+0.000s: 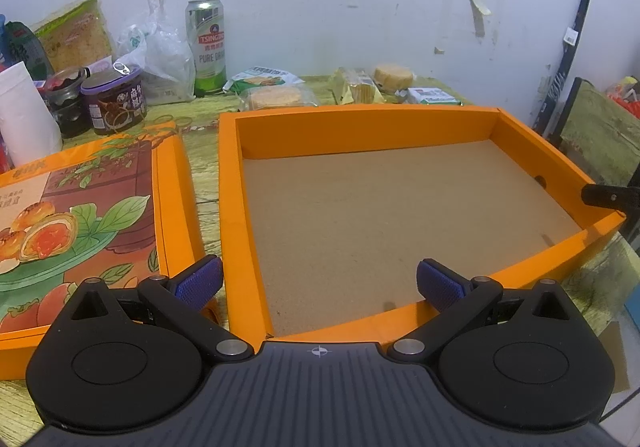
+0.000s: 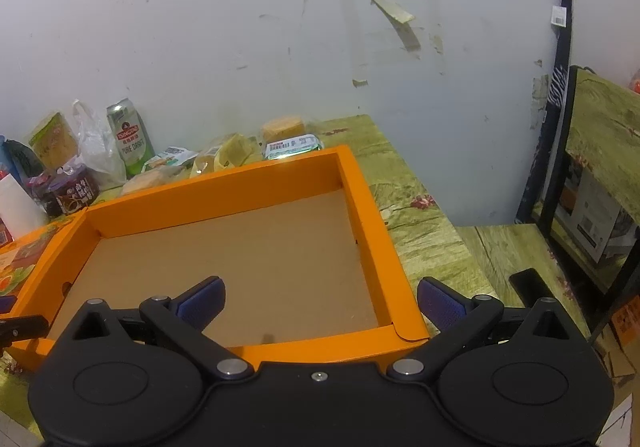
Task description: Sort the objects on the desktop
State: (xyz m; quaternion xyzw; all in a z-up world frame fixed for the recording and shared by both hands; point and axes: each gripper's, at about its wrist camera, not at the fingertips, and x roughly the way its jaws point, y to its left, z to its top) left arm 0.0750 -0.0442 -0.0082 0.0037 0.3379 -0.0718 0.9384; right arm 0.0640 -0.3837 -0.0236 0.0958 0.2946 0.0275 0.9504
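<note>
- The left gripper [image 1: 319, 283] is held with its blue-padded fingers [image 1: 200, 281] spread wide apart, nothing between them.
- Straight ahead of it, an orange box [image 1: 400, 119] with a bare brown floor is seen, its near wall just under the fingertips.
- To the left of that gripper, the box's printed lid [image 1: 80, 215] is laid flat on the table [image 1: 204, 167], just beside the box.
- Beyond the box, by the wall, wrapped pastries [image 1: 276, 97], a round cake in wrapping [image 1: 394, 77] and a small green-and-white packet [image 1: 434, 95] are lined up.
- Further left ahead, a green beer can [image 1: 206, 47] is stood upright beside a clear plastic bag [image 1: 160, 47] and a purple-lidded jar [image 1: 114, 103].
- The right gripper [image 2: 320, 303] is likewise held wide open and empty, its left finger over the box floor [image 2: 240, 255], its right finger outside the box's right wall [image 2: 380, 243].
- A black phone-like slab [image 2: 532, 283] is seen on the table just right of the right finger.
- The tip of the right gripper is visible at the right edge of the left camera's view, just at the box's right wall.
</note>
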